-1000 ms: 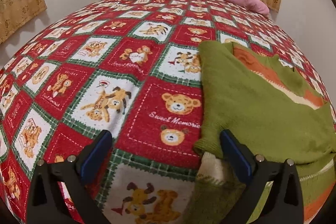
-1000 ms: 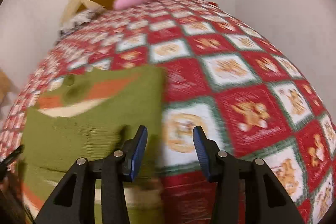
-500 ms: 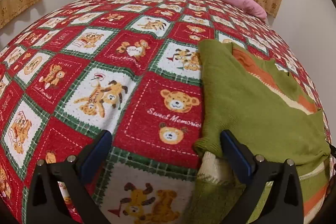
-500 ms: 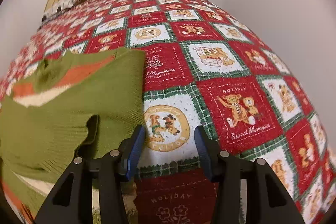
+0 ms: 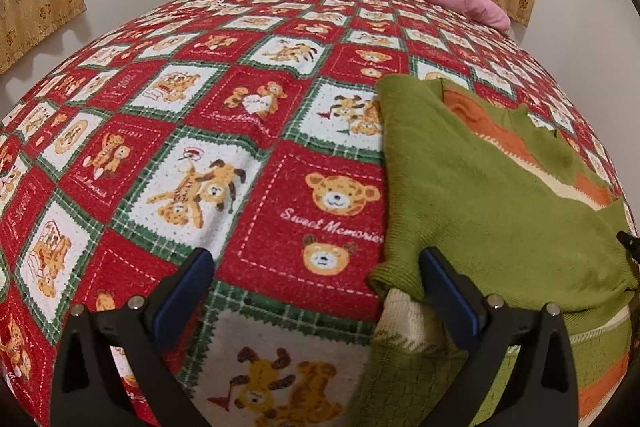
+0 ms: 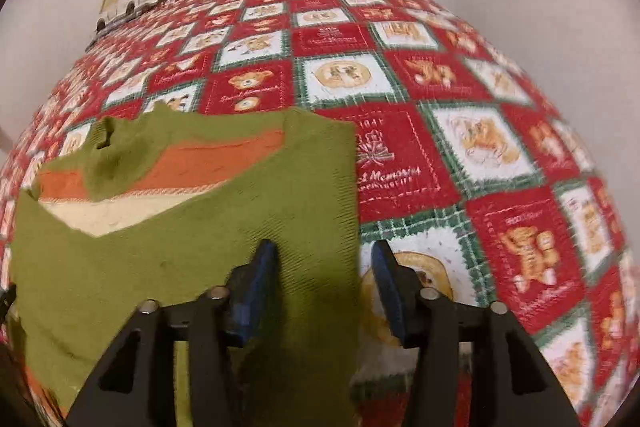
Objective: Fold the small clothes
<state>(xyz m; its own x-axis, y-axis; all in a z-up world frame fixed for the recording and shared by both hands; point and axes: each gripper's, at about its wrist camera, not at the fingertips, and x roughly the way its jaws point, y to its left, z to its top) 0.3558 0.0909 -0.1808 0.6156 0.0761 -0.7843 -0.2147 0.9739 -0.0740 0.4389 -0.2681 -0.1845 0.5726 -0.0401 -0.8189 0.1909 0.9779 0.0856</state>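
Green sweater [image 6: 192, 251] edge lies between the opening right gripper [image 6: 324, 283]; left gripper [image 5: 316, 291] open. Next, likely pinch that edge.

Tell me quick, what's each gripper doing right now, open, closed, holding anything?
Left gripper: open wide, holding nothing; the sweater's edge lies by one of its fingers.
Right gripper: opening, holding nothing, straddling the sweater's edge.

Left claw [image 5: 314, 289] gapes over bedspread [image 5: 240, 155], beside green sweater [image 5: 480, 195].
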